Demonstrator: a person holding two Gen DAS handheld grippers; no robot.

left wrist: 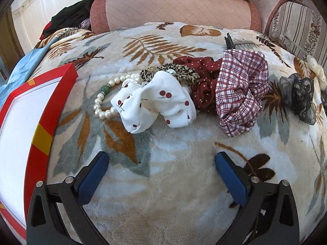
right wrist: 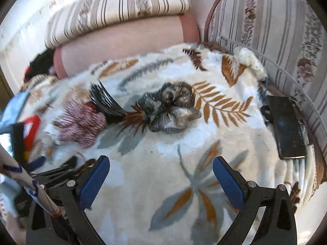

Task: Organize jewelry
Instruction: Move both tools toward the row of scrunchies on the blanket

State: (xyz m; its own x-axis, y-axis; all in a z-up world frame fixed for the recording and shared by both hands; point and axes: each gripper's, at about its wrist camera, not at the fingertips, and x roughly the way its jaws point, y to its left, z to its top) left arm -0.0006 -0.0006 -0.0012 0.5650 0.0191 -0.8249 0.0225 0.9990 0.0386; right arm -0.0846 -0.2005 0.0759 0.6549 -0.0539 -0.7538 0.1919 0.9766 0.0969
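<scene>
A pile of hair ties and jewelry lies on a leaf-patterned blanket (left wrist: 163,163). In the left wrist view I see a pearl bracelet (left wrist: 104,102) with a green bead, a white cherry-print scrunchie (left wrist: 155,100), a leopard-print scrunchie (left wrist: 173,72), a dark red dotted scrunchie (left wrist: 202,77), a plaid scrunchie (left wrist: 239,89) and a grey sheer scrunchie (left wrist: 300,96). A red-rimmed box (left wrist: 26,112) with a white inside sits at the left. My left gripper (left wrist: 161,163) is open, short of the pile. My right gripper (right wrist: 161,167) is open, below the grey sheer scrunchie (right wrist: 169,108).
Black hair clips (right wrist: 106,100) lie beside the plaid scrunchie (right wrist: 81,122). A dark phone-like slab (right wrist: 286,126) rests at the blanket's right edge. A cream scrunchie (right wrist: 249,59) sits far right. Striped cushions (right wrist: 114,8) and a pink bolster (left wrist: 171,8) stand behind.
</scene>
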